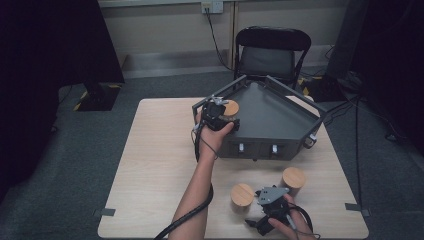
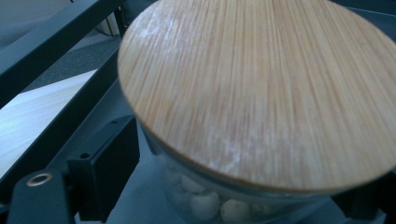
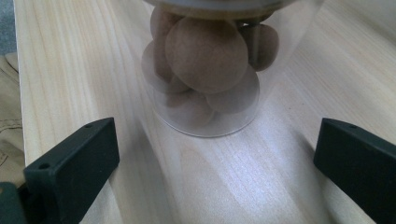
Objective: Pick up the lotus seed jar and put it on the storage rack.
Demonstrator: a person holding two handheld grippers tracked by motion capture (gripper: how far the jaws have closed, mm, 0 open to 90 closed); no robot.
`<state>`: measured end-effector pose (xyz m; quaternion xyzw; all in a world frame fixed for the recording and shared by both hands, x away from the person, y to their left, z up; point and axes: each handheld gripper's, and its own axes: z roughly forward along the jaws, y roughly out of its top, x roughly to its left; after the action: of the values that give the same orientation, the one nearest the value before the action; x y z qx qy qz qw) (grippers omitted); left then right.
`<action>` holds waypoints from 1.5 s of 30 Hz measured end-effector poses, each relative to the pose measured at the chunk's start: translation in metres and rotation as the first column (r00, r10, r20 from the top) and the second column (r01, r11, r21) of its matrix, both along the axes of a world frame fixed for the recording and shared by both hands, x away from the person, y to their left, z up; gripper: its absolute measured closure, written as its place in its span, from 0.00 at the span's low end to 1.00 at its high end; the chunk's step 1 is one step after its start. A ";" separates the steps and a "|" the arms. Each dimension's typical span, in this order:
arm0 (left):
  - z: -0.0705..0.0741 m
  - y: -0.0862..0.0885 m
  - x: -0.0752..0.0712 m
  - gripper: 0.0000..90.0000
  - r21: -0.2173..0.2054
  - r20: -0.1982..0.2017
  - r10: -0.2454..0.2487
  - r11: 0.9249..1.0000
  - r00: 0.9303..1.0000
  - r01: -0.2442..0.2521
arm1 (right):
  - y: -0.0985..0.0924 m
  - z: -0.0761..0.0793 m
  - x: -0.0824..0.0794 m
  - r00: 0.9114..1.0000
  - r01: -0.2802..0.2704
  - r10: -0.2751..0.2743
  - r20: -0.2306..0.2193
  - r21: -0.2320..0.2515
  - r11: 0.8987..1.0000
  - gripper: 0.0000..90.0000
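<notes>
A glass jar (image 1: pixel 230 107) with a bamboo lid (image 2: pixel 261 88) and white balls inside stands in the left corner of the dark grey tray (image 1: pixel 275 117). My left gripper (image 1: pixel 217 116) (image 2: pixel 233 186) is around it, open, and the left pad (image 2: pixel 105 172) stands clear of the glass. Two more lidded jars, one (image 1: pixel 242 195) and the other (image 1: pixel 294 177), stand near the table's front edge. My right gripper (image 1: pixel 267 200) (image 3: pixel 212 158) sits between them with its jaws wide open. A jar of brown balls (image 3: pixel 205 60) stands just ahead of it, untouched.
The tray has a raised black rail (image 2: pixel 51 42) around it and two knobs (image 1: pixel 241 147) on its front wall. A black chair (image 1: pixel 272 52) stands behind the table (image 1: pixel 160 150). Cables trail from both grippers.
</notes>
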<state>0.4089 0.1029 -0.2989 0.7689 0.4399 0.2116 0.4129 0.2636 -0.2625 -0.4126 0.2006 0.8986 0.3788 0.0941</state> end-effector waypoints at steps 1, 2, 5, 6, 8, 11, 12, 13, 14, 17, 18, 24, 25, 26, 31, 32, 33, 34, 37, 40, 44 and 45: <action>0.000 0.001 0.000 0.14 0.000 0.001 -0.002 1.000 1.000 0.002 | 0.000 0.000 0.000 1.000 0.000 0.000 0.000 0.000 1.000 0.00; -0.001 0.001 -0.001 0.11 0.002 0.002 -0.003 1.000 1.000 0.003 | 0.000 0.000 0.000 1.000 0.000 0.000 0.000 0.000 1.000 0.00; -0.002 0.004 -0.004 0.08 -0.005 0.012 0.002 1.000 1.000 -0.002 | 0.000 0.000 0.000 1.000 0.000 0.000 0.000 0.000 1.000 0.00; -0.002 0.005 -0.004 0.07 -0.008 0.011 0.002 1.000 1.000 -0.002 | 0.000 0.000 0.000 1.000 0.000 0.000 0.000 0.000 1.000 0.00; -0.002 0.006 -0.005 0.07 -0.010 0.013 0.003 1.000 1.000 -0.003 | 0.000 0.000 0.000 1.000 0.000 0.000 0.000 0.000 1.000 0.00; -0.003 0.012 -0.005 0.07 -0.020 0.009 -0.013 1.000 1.000 0.013 | 0.000 0.000 0.000 1.000 0.000 0.000 0.000 0.000 1.000 0.00; -0.003 0.012 -0.005 0.07 -0.020 0.009 -0.013 1.000 1.000 0.013 | 0.000 0.000 0.000 1.000 0.000 0.000 0.000 0.000 1.000 0.00; -0.003 0.013 -0.005 0.07 -0.021 0.009 -0.015 1.000 1.000 0.015 | 0.000 0.000 0.000 1.000 0.000 0.000 0.000 0.000 1.000 0.00; -0.003 0.016 -0.007 0.07 -0.022 0.009 -0.019 1.000 1.000 0.020 | 0.000 0.000 0.000 1.000 0.000 0.000 0.000 0.000 1.000 0.00; -0.002 0.019 -0.008 0.07 -0.023 0.009 -0.023 0.999 1.000 0.023 | 0.000 0.000 0.000 1.000 0.000 0.000 -0.001 0.000 1.000 0.00; -0.002 0.020 -0.008 0.07 -0.025 0.010 -0.025 0.999 1.000 0.026 | 0.000 0.000 0.000 1.000 0.000 0.000 -0.001 0.000 1.000 0.00; -0.001 0.027 -0.013 0.07 -0.035 0.019 -0.033 0.999 0.999 0.034 | 0.000 0.000 0.000 1.000 0.000 0.000 0.000 0.000 1.000 0.00; -0.001 0.027 -0.013 0.07 -0.031 0.021 -0.034 0.999 0.999 0.035 | 0.000 0.000 0.000 1.000 0.000 0.000 0.000 0.000 1.000 0.00; -0.001 0.029 -0.014 0.07 -0.034 0.023 -0.037 0.999 0.999 0.038 | 0.000 0.000 0.000 1.000 0.000 0.000 0.001 0.000 1.000 0.00; 0.000 0.034 -0.018 0.07 -0.030 0.027 -0.042 0.999 0.999 0.043 | 0.000 0.000 0.000 1.000 0.000 0.000 0.001 0.000 1.000 0.00; 0.000 0.034 -0.019 0.07 -0.032 0.029 -0.041 0.999 0.999 0.042 | 0.000 0.000 0.000 1.000 -0.001 0.001 0.001 0.000 1.000 0.00; 0.000 0.035 -0.020 0.07 -0.031 0.032 -0.042 0.999 0.999 0.043 | 0.000 0.000 0.000 1.000 0.000 0.000 0.001 0.000 1.000 0.00; 0.000 0.037 -0.021 0.07 -0.032 0.032 -0.045 0.998 0.998 0.046 | 0.000 0.000 0.000 1.000 0.000 0.000 0.001 0.000 1.000 0.00; 0.000 0.039 -0.024 0.07 -0.033 0.033 -0.049 0.998 0.998 0.051 | 0.000 0.000 0.000 1.000 0.000 0.000 0.001 0.000 1.000 0.00; -0.001 0.041 -0.026 0.07 -0.042 0.032 -0.047 0.998 0.998 0.049 | 0.000 0.000 0.000 1.000 0.000 0.000 0.001 0.000 1.000 0.00; -0.003 0.045 -0.029 0.07 -0.050 0.031 -0.043 0.998 0.999 0.045 | 0.000 0.000 0.000 1.000 0.000 0.000 0.001 0.000 1.000 0.00; -0.004 0.047 -0.029 0.07 -0.048 0.031 -0.045 0.998 0.998 0.046 | 0.000 0.000 0.000 1.000 0.000 0.000 0.001 0.000 1.000 0.00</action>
<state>0.3797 0.1496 -0.3025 0.7651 0.4210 0.2028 0.4430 0.2635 -0.2625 -0.4126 0.2003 0.8986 0.3788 0.0944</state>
